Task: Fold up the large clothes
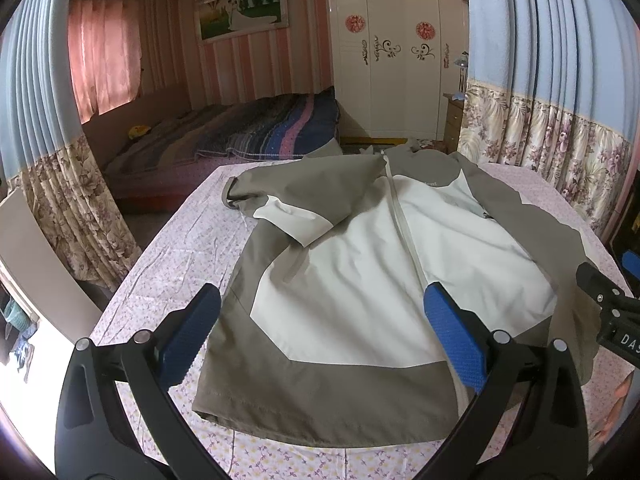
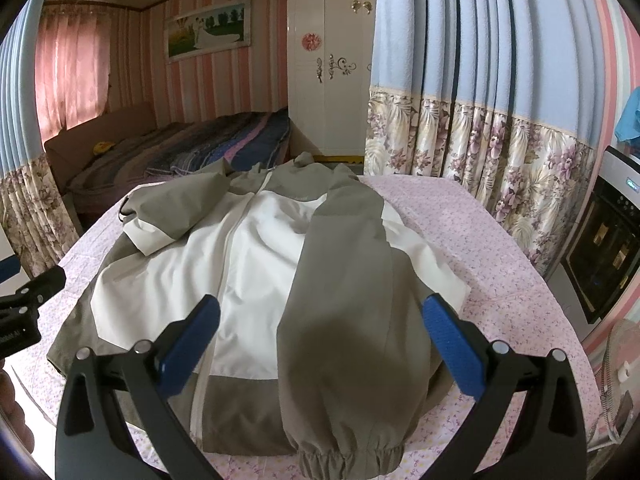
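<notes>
On the table's pink flowered cloth (image 1: 168,264) the jacket (image 1: 360,280) lies flat, front up and zipped, hem at the near edge — one sleeve (image 2: 340,320) folded straight down over its front, the other (image 1: 288,208) bent across the chest. My left gripper (image 1: 320,336) and right gripper (image 2: 320,340) both hover over the hem, spread wide, holding nothing. Flowered curtains (image 2: 480,152) hang beyond the far edge.

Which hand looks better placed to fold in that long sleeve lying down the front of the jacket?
Probably the right gripper: its open fingers straddle the sleeve, the cuff just below. The left gripper hovers over the jacket's other half.
</notes>
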{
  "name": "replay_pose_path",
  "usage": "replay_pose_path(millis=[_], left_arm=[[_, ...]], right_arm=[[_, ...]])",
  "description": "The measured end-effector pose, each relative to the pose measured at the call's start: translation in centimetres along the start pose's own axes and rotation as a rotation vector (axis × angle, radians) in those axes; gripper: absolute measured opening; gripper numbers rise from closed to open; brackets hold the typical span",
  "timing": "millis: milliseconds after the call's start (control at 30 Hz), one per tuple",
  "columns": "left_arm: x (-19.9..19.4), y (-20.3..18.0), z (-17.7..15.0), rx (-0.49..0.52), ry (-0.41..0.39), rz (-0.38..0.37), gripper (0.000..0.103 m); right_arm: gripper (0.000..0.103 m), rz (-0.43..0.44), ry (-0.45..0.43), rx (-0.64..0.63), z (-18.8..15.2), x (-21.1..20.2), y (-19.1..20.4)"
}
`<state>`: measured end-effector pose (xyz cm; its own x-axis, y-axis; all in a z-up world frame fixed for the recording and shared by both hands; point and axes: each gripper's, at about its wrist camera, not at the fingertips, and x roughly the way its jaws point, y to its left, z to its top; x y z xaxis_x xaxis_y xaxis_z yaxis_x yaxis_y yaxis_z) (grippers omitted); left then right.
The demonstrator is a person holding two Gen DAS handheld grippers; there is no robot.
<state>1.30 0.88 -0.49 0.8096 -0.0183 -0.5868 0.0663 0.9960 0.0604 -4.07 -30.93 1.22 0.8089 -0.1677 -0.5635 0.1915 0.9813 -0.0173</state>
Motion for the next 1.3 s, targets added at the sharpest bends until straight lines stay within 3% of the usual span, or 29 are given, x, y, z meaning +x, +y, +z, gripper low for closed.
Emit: replay_pose_path(millis=[767,933,1133,1300], left_arm=[[0.4,0.4,0.0,-0.006,0.005,0.004,0.100],[0.8,1.0,0.1,-0.014,0.003,0.005,0.100],[1.5,1.5,0.8,0.010,-0.007,0.067,0.100],[3.0,2.5,1.8,-0.009,0.020,0.055,0.100]], right_arm=[[0.101,-0.002,-0.001,-0.006,0.6,0.1,-0.3],[0.101,0.012,0.000,-0.011,1.0,0.1,-0.6],[0.101,0.039,0.007,-0.013,1.8,0.9,-0.4],[0.101,0.086,0.004,-0.041,2.9,1.5,-0.4]])
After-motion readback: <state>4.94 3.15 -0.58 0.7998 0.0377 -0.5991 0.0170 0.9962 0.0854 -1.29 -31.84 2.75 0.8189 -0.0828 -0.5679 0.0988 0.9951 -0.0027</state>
